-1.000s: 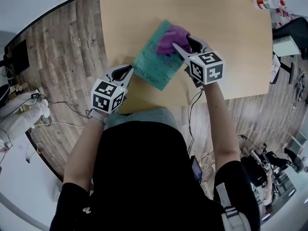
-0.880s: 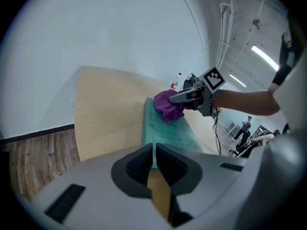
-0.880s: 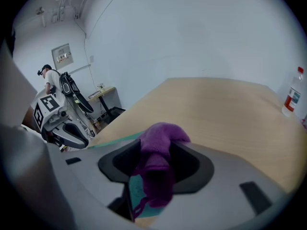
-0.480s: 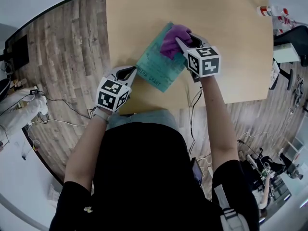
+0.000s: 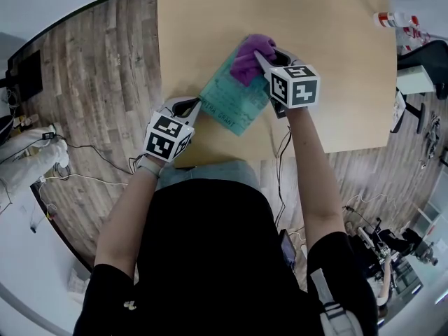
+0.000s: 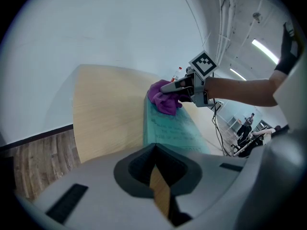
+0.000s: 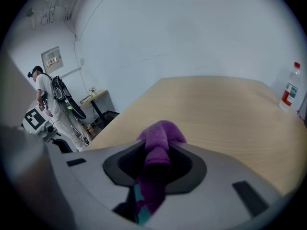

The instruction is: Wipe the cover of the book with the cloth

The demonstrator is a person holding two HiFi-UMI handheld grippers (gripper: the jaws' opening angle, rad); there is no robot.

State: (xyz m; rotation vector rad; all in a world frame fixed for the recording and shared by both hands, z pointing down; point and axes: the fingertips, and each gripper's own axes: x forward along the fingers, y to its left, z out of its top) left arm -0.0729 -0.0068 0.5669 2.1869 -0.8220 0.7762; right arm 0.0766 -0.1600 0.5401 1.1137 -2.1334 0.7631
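A teal book (image 5: 234,98) lies slanted on the wooden table (image 5: 329,68). A bunched purple cloth (image 5: 248,56) sits on the book's far end. My right gripper (image 5: 266,58) is over that end, its jaws closing with the cloth (image 7: 160,138) pinched into a ridge between them. In the left gripper view the cloth (image 6: 163,98) hangs from the right gripper (image 6: 177,86) onto the book (image 6: 172,128). My left gripper (image 5: 189,105) rests at the book's near left corner with its jaws together; only a thin tan sliver shows between them.
A plastic bottle (image 5: 392,19) with a red label stands at the table's far right, also visible in the right gripper view (image 7: 290,92). The table's near edge runs just under both grippers. A person with a backpack (image 7: 48,104) stands beyond the table.
The right gripper's jaws have drawn in around the purple cloth at the book's far end. The left gripper stays at the book's near corner.
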